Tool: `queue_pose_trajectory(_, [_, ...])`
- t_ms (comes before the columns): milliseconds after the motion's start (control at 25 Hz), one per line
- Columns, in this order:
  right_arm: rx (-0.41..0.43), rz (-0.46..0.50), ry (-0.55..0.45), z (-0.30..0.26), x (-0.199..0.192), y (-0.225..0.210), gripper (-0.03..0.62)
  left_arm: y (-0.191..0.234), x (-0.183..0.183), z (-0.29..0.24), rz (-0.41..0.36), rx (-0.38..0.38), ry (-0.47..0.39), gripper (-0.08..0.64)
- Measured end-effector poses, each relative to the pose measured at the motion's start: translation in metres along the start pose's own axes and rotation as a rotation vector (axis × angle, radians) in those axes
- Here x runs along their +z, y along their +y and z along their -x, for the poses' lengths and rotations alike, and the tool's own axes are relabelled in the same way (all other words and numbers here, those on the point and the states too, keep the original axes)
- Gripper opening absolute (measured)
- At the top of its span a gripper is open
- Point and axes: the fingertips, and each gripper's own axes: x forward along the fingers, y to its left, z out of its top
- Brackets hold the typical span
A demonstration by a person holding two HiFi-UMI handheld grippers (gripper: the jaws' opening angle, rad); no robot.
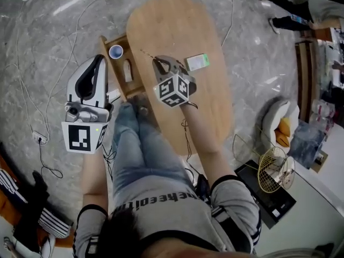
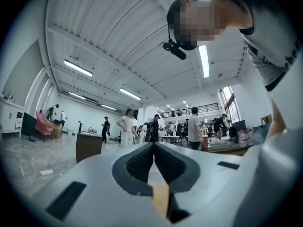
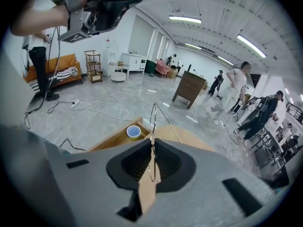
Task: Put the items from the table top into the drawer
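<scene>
right gripper [image 3: 151, 143] is pinched nearly shut on a thin wire tool [image 3: 152, 122], over the table [image 1: 177, 26] edge beside the open drawer [image 1: 107, 41]. left gripper [image 2: 153, 148] has jaws pressed together, empty, left of the drawer. a blue cup [image 1: 115, 51] sits in the drawer and a green-white pack [image 1: 197, 62] on the table.

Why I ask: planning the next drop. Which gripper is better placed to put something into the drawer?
Probably right. The right gripper is shut on a thin wire item and points down toward the open drawer. The left gripper is shut, empty, and aimed away from it.
</scene>
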Motion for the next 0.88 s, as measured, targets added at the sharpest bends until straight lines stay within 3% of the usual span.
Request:
queue_pose_trajectory(320, [0.087, 0.038, -0.031, 0.001, 0.014, 0.068, 0.02, 0.011, 0.015, 0.049, -0.027, 0.078, -0.011, 0.014])
queue_pose_trajectory(560, [0.169, 0.044, -0.006, -0.027, 0.01, 0.126, 0.02, 0.034, -0.002, 0.084, -0.028, 0.128, 0.017, 0.012])
queue_pose_trajectory(880, [0.246, 0.03, 0.046, -0.056, -0.002, 0.195, 0.02, 0.061, -0.024, 0.127, -0.012, 0.138, 0.042, 0.014])
